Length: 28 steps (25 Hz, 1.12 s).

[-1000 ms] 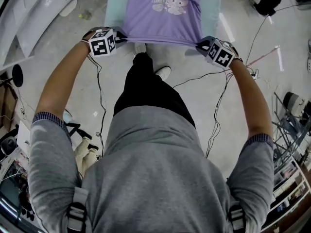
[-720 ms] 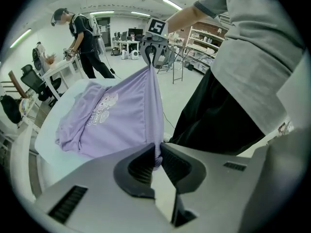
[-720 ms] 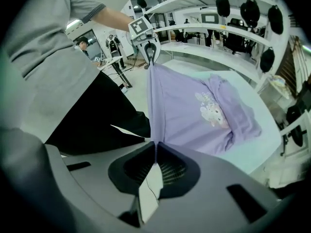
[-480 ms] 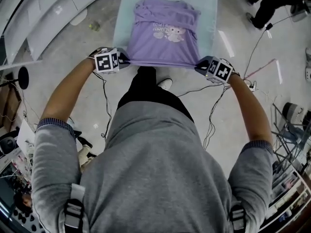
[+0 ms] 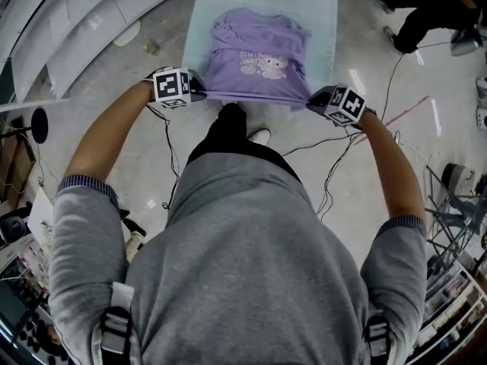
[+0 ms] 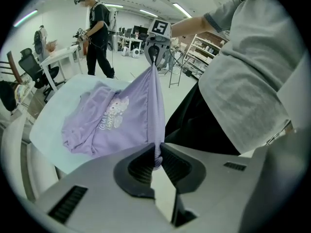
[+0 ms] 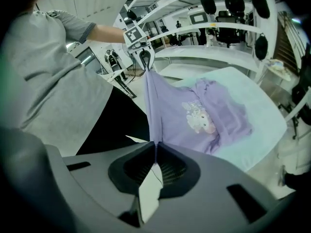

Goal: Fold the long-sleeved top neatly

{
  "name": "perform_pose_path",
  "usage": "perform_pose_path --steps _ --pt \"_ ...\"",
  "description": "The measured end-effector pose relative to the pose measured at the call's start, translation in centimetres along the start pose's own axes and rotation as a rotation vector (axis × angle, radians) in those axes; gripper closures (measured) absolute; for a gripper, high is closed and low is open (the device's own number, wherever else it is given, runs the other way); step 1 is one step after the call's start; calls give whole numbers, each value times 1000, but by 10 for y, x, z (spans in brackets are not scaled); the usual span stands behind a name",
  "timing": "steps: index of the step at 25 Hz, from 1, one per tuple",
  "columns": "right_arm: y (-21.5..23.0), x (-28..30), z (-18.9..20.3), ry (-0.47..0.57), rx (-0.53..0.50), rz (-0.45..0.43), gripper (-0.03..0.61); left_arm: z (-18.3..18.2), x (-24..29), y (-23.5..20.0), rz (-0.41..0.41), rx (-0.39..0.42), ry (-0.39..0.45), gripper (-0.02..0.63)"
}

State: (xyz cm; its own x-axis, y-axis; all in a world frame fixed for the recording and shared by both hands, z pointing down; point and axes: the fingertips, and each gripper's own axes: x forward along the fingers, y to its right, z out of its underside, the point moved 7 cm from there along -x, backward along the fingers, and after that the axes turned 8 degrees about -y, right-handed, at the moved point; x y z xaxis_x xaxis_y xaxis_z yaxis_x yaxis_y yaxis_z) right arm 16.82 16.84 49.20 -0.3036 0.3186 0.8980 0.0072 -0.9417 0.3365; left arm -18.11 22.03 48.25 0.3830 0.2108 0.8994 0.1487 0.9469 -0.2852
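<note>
Fabric is pinched in both claws. The left gripper [image 5: 199,93], carrying its white cube of black square markers [image 5: 172,87], has its jaws drawn narrow on one near hem corner of the purple long-sleeved knit top [image 5: 259,55]. The left gripper view shows the ribbed hem squeezed between the dark ridged pads [image 6: 139,168]. The right gripper [image 5: 310,102] is clamped the same way on the other hem corner, and its own view shows a thin fold of cloth running down between its jaws. The hem is stretched taut between the two grippers, raised off the near edge of the pale blue-green rectangular table [image 5: 323,21]. The rest of the top, with a small cartoon print on its chest, lies bunched on the table surface. The holder's grey sweatshirt [image 5: 243,265] and dark trousers [image 5: 228,139] are just behind the hem.
</note>
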Motion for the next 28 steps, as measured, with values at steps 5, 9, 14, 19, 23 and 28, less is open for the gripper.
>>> perform_pose_path --steps 5,9,14,19,23,28 --pt "37 -13 -12 1 17 70 547 -3 -10 -39 -40 15 -15 566" --pt "71 -22 -25 0 18 127 548 -4 -18 -75 -72 7 -13 566" --pt "113 -31 -40 0 35 174 548 -3 -28 -126 -101 -15 3 566" --pt "157 -30 -48 -18 66 163 547 -5 -33 -173 -98 -12 7 568" --pt "189 -24 -48 -30 105 146 546 -8 -30 -210 -77 -3 -5 568" --pt "232 -19 -49 -38 147 147 546 -13 -25 -259 -55 4 -21 568"
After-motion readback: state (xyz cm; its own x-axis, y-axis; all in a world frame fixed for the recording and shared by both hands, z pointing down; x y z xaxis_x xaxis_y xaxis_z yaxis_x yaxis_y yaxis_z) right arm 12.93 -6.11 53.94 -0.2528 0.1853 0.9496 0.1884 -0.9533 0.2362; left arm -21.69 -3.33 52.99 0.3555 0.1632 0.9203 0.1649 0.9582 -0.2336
